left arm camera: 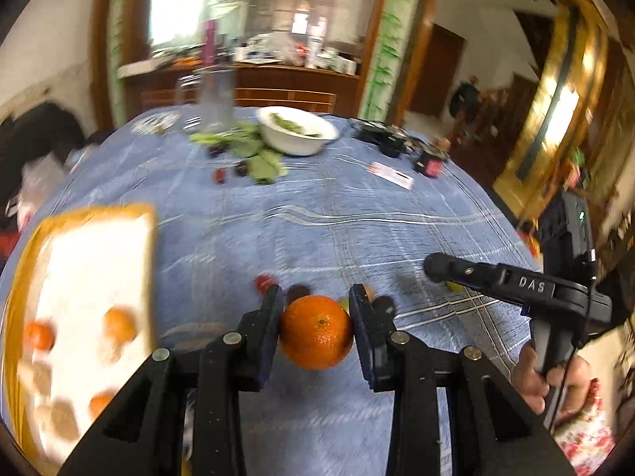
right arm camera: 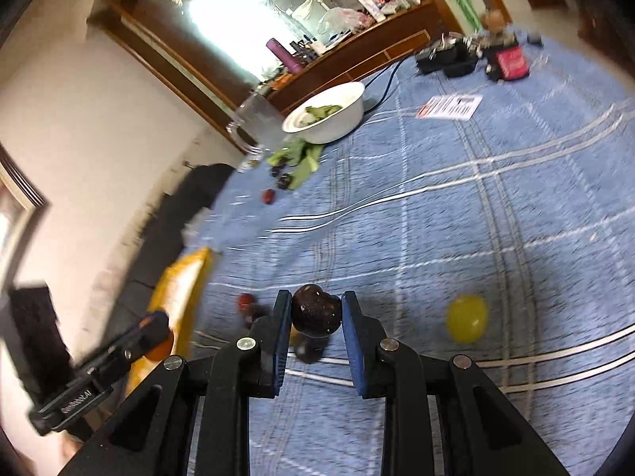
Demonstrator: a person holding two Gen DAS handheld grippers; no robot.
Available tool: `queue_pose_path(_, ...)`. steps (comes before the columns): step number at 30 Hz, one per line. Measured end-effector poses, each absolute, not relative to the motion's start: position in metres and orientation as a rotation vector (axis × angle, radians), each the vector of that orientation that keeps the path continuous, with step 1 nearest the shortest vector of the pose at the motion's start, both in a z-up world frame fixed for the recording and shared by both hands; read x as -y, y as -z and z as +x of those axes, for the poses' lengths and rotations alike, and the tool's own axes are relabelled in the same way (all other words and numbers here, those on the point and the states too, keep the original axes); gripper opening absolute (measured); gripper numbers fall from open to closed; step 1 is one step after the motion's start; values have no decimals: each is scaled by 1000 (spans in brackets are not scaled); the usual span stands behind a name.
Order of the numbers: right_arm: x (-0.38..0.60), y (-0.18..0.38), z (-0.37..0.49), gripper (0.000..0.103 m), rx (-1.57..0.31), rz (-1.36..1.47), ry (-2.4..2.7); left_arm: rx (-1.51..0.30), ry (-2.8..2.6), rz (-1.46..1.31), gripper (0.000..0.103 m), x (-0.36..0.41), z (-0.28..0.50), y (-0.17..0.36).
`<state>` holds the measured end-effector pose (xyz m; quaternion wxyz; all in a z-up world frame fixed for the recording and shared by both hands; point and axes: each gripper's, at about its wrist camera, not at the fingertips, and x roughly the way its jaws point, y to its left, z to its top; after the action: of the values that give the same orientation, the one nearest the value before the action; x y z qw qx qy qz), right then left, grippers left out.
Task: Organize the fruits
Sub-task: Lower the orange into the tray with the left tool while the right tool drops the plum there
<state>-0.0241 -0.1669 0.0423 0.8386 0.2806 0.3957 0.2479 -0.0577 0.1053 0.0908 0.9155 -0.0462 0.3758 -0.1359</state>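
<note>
The left gripper (left arm camera: 316, 309) is clamped on an orange (left arm camera: 316, 332), held just above the blue checked cloth (left arm camera: 357, 206) on the bench, beside the yellow-rimmed tray (left arm camera: 149, 269) where more oranges lie. The right gripper (right arm camera: 313, 311) pinches a dark plum (right arm camera: 316, 314) between its blue pads, lifted off the cloth. A yellow-green fruit (right arm camera: 467, 318) sits nearby to its right. Farther back stands a white bowl (right arm camera: 345, 119) with greens.

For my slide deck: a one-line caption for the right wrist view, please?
Right gripper clamps a dark round fruit above the blue checked tablecloth, a yellow-green fruit lying nearby.
</note>
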Motion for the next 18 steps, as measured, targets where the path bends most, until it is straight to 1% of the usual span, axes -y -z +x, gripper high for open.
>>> queue_pose_path(4, 158, -45, -28, 27, -837, 590, -516, -751, 165, -123, 33, -154, -80, -97)
queue_pose_path(9, 108, -67, -43, 27, -844, 504, -557, -777, -28, -131, 33, -217, -90, -86)
queue_pose_path(14, 33, -85, -58, 27, -867, 371, -638, -808, -101, -170, 34, -251, -98, -70)
queue_pose_path(18, -20, -85, -62, 28, -897, 304, -696, -820, -114, -193, 34, -265, -105, -60)
